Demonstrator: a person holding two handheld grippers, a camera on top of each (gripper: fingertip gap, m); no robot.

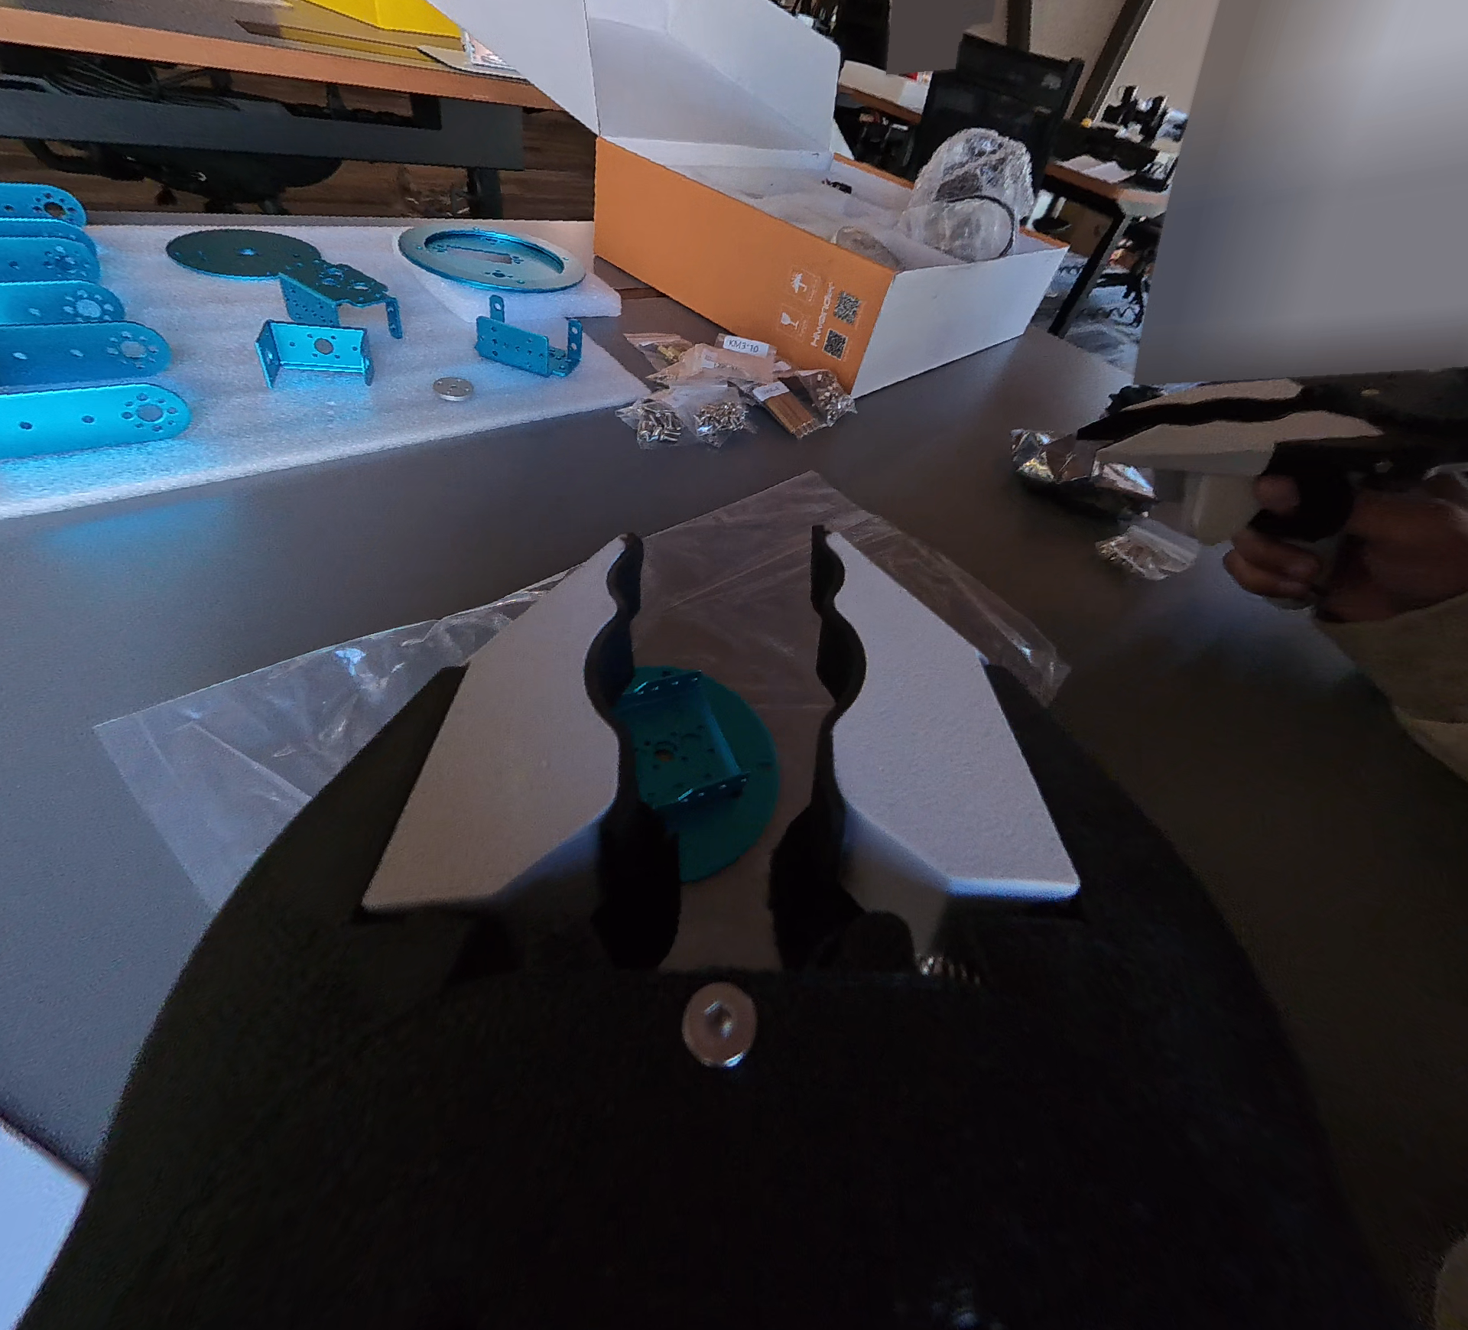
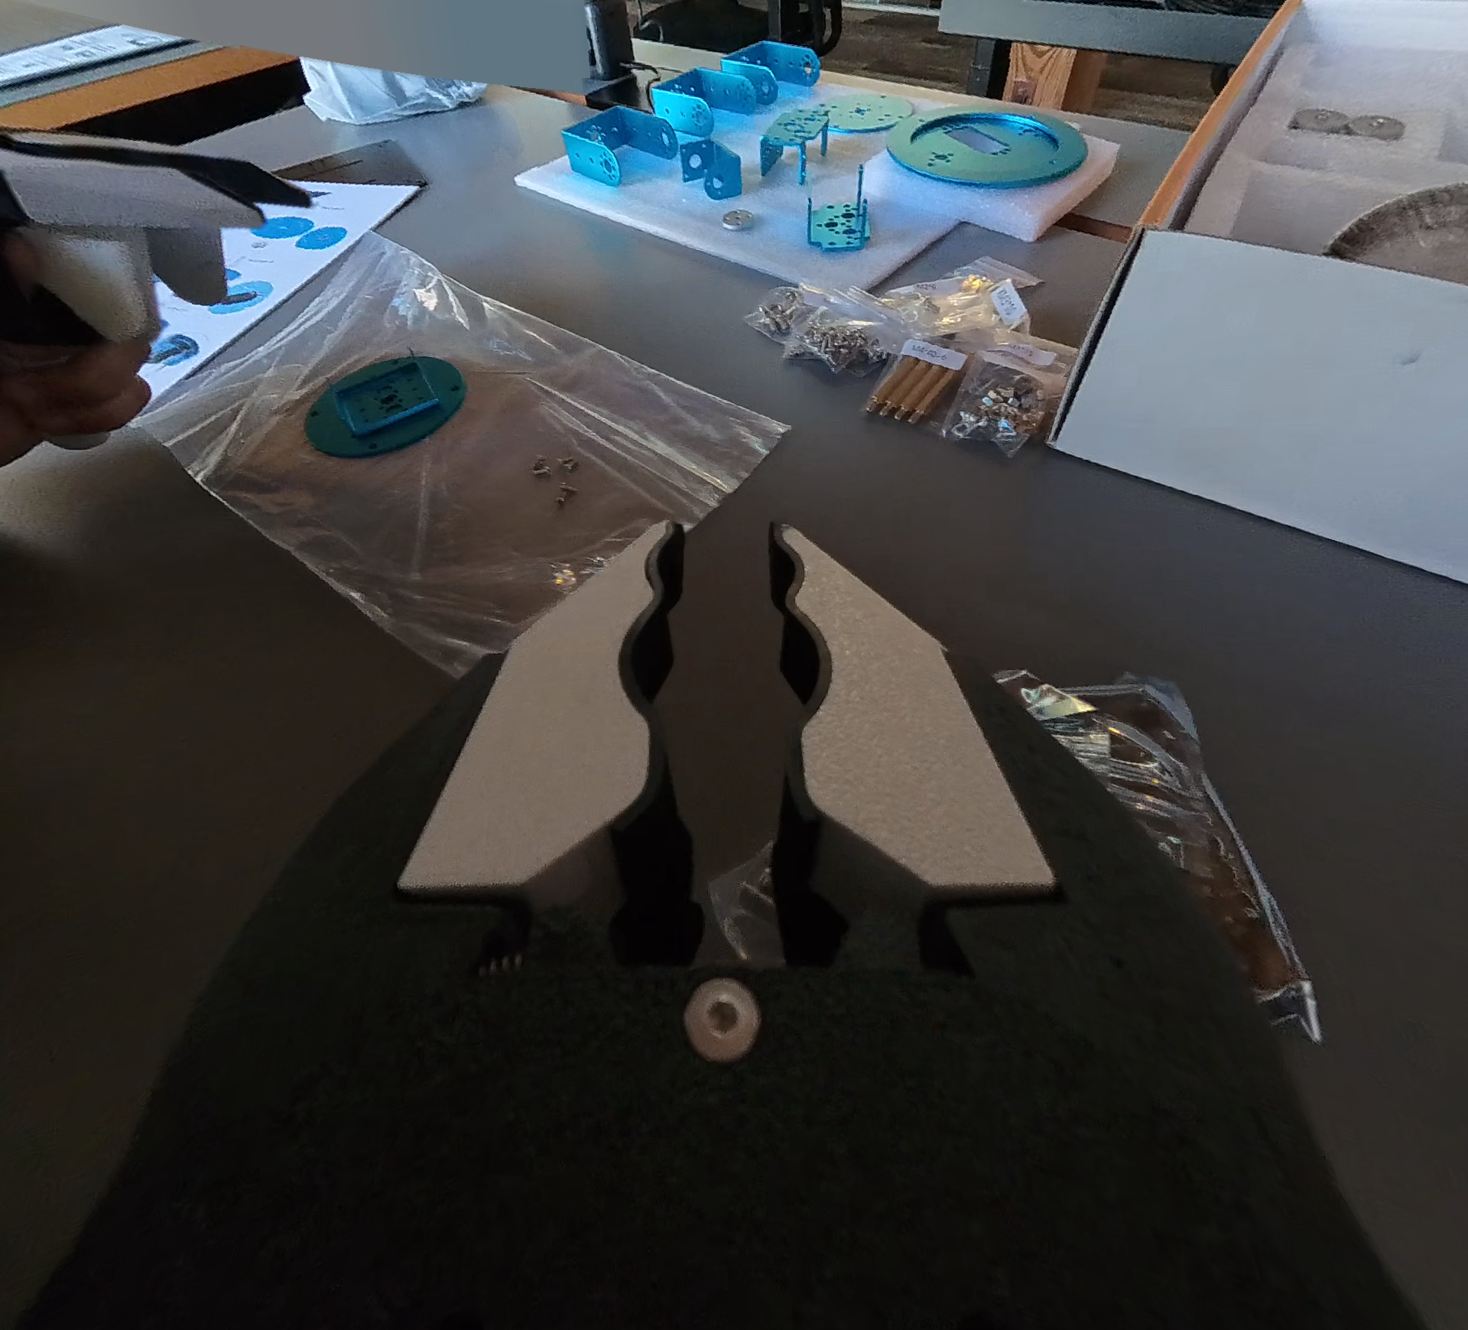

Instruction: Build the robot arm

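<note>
A teal disc with a blue bracket on top [image 1: 699,759] lies on a flat clear plastic bag [image 1: 318,720] on the dark table. My left gripper [image 1: 724,545] is open and empty, low over the bag, with the disc showing between its fingers. The disc also shows in the right wrist view [image 2: 385,406], with a few loose screws [image 2: 556,477] beside it on the bag. My right gripper [image 2: 727,537] is open with a narrow gap and empty, just short of the bag's near edge. A crumpled shiny bag [image 2: 1152,775] lies to its right.
A white foam sheet [image 2: 993,211] at the back carries several blue brackets [image 2: 620,144] and a blue ring [image 2: 985,144]. Small bags of screws and brass standoffs [image 2: 913,354] lie by an open orange-and-white box [image 1: 794,275]. A printed sheet [image 2: 318,235] lies far left. My right fingertips sit around 25 centimeters from my left ones.
</note>
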